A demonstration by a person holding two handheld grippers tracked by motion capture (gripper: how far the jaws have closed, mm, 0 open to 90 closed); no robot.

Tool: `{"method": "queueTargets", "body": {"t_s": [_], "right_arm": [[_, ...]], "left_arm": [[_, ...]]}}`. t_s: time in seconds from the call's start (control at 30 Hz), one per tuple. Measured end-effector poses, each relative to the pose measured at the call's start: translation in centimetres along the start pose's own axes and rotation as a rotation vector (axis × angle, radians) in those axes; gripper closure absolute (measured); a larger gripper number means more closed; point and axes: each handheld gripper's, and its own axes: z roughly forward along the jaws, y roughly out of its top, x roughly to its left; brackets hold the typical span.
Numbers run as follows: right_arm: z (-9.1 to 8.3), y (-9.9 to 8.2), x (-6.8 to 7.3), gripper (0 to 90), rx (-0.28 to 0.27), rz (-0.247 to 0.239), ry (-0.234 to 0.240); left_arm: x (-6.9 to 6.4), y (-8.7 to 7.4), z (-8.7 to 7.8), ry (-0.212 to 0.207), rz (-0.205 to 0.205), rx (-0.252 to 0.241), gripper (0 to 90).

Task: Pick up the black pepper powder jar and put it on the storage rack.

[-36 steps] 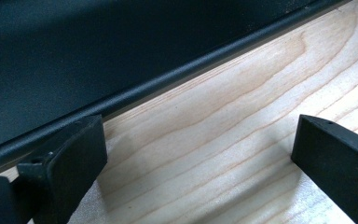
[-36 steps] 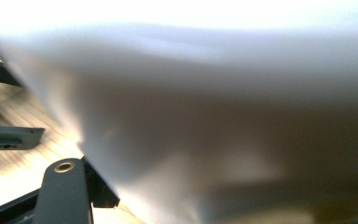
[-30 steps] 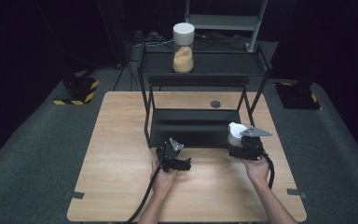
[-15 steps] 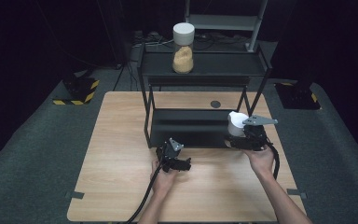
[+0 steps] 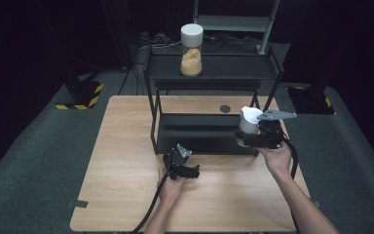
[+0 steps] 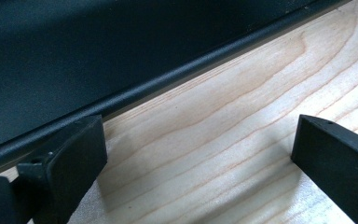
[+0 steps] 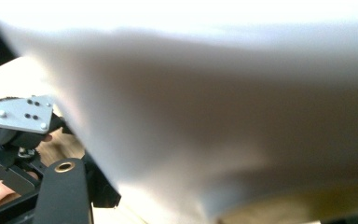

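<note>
One white-lidded jar [image 5: 249, 122] clenched in right gripper [image 5: 253, 139] beside shelf rack [image 5: 209, 134]; risk: striking upper shelf, slipping; left gripper [image 5: 187, 170] released.

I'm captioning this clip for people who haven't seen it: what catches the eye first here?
First, the white-lidded jar clamped in the right gripper, held by the right end of the black shelf rack. Next, a matching jar of tan granules standing on the rack's top shelf. The left gripper rests open on the wooden table in front of the rack.
</note>
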Motion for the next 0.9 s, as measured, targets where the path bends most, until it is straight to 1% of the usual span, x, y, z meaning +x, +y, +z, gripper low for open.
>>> {"method": "queueTargets", "body": {"t_s": [0.03,0.1,0.2,0.3,0.4,0.47,0.57,0.63,0.87,0.9], "right_arm": [[0.0,0.0,0.0,30.3,0.000,0.000,0.000],[-0.3,0.7,-0.1,30.3,-0.006,-0.002,0.008],[-0.6,1.2,-0.1,30.3,-0.011,-0.009,0.010],[-0.9,1.8,-0.2,30.3,-0.014,-0.016,0.023],[-1.3,3.0,-0.2,30.3,-0.013,-0.027,0.037],[-1.5,3.4,-0.3,30.3,-0.015,-0.029,0.040],[-2.1,4.3,-0.4,30.4,-0.030,-0.032,0.052],[-2.2,4.6,-0.4,30.4,-0.033,-0.036,0.054],[-3.5,7.2,-0.2,30.4,-0.044,-0.060,0.062],[-3.5,7.2,-0.2,30.4,-0.044,-0.060,0.062]], "left_arm": [[0.0,0.0,0.0,0.000,0.000,0.000,3.1],[0.0,0.0,0.0,0.000,0.000,0.000,3.1],[0.0,0.0,0.0,0.000,0.000,0.000,3.1],[0.0,0.0,0.0,0.000,0.000,0.000,3.1],[0.0,0.0,0.0,0.000,0.000,0.000,3.1],[0.0,0.0,0.0,0.000,0.000,-0.001,3.1],[0.0,0.0,0.0,0.000,0.000,0.000,3.1],[0.0,0.0,0.0,0.000,-0.001,-0.001,3.1],[0.0,0.0,0.0,0.002,0.000,-0.001,3.1],[0.0,0.0,0.0,0.002,0.000,-0.001,3.1]]}}
